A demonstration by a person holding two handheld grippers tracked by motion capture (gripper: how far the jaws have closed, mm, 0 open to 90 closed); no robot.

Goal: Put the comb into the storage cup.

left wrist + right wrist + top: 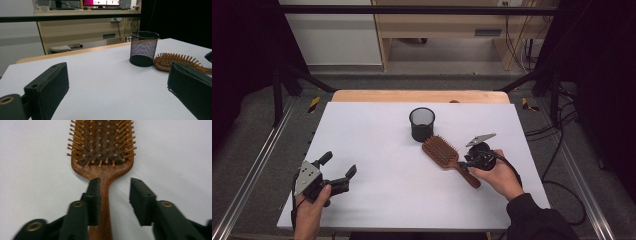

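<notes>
My left gripper [340,168] rests at the near left of the white-topped table [377,145], held in my left hand [309,210] with its grey three-cornered plate facing up. Its jaws stand wide apart with nothing between them, pointing toward the middle of the table. From the left gripper view those two black jaws frame bare white surface, and beyond them I see the things that lie further right.

Near the centre, toward the far edge, stands a small black wire-mesh cup [422,124], upright and open at the top. In the left gripper view the same cup [143,48] sits just left of the brush's bristled head, very close to it; I cannot tell whether the two touch.

Just right of the cup lies a brown wooden paddle hairbrush [443,152], bristles up, its head near the cup and its handle running diagonally toward my right hand [498,176] at the near right.

My right gripper [463,164] is over that handle. In the right gripper view its jaws are partly spread, one on each side of the hairbrush's [103,170] neck where the handle meets the head. The left jaw sits against or over the handle's edge, while the right jaw stands clear of it with white table showing between. The brush lies flat on the table.
</notes>
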